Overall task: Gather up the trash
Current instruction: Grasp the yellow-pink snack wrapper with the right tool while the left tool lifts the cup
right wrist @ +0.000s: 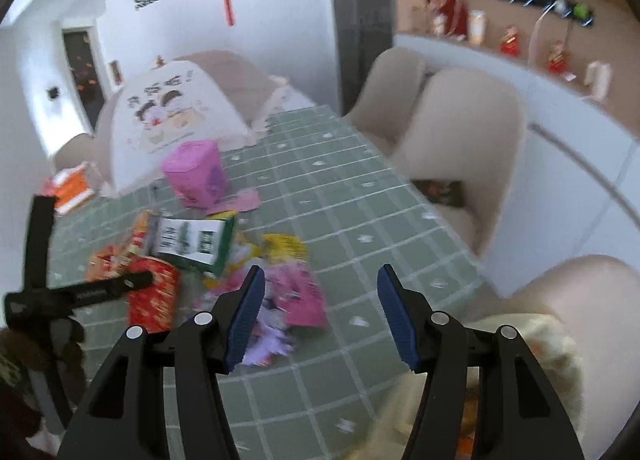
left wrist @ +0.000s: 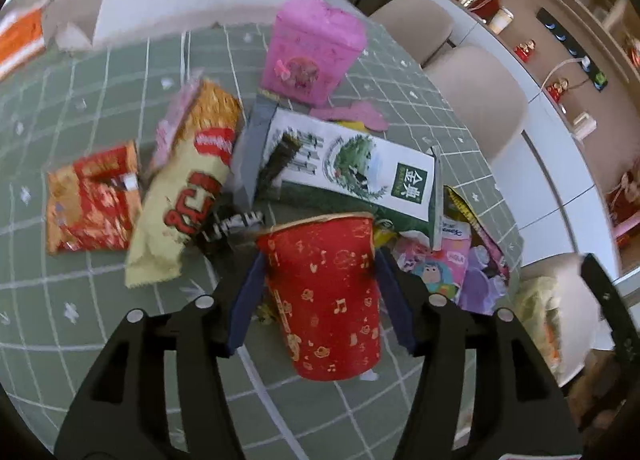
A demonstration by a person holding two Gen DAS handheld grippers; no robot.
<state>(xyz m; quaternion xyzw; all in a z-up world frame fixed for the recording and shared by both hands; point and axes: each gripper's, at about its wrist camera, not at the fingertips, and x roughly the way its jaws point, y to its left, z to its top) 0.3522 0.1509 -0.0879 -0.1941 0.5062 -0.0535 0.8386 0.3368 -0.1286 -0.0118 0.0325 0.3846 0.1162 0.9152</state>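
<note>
Straddling an upright red paper cup, the left tongs look barely released; right tongs gape empty.

A red paper cup stands between the jaws of the left gripper, its blue pads at the cup's sides. Behind it, on the green checked counter, lie a white-green carton, a yellow snack bag and a pink box.

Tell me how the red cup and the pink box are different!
The red cup is round with gold pictures; the pink box has flat sides and a bow. The cup sits between the left gripper fingers; the box stands alone, farther back. Both stand on the green checked table.
</note>
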